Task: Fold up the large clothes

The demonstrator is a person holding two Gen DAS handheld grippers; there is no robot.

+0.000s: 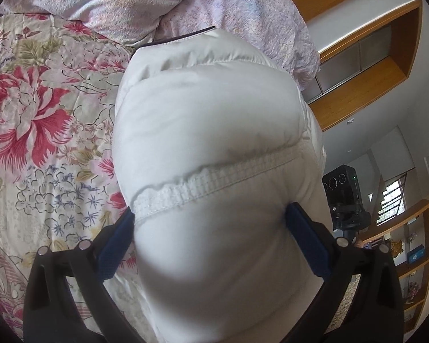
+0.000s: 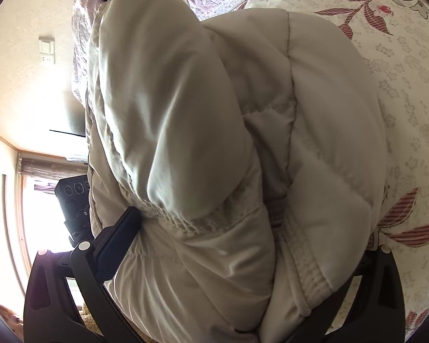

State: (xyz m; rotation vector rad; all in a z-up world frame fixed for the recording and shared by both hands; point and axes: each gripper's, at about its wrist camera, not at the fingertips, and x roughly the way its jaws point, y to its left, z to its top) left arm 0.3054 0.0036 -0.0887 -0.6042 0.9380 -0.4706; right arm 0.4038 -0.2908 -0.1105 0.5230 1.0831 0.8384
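Left wrist view looks forward along its fingers, very close onto the white puffy jacket [image 1: 214,148] above the floral bedspread [image 1: 43,114]. Right wrist view does likewise from the opposite side. Both share jacket, bedspread and a black tripod-mounted device [image 1: 343,197].

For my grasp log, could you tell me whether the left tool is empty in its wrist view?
No, the left tool is clamped on the white puffer jacket, whose padded bulk fills the gap between both blue pads.

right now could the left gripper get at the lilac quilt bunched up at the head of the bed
Probably not as things stand: the left gripper is shut on the white puffer jacket, whose bulk lies between it and the lilac quilt. It would likely need to let go first.
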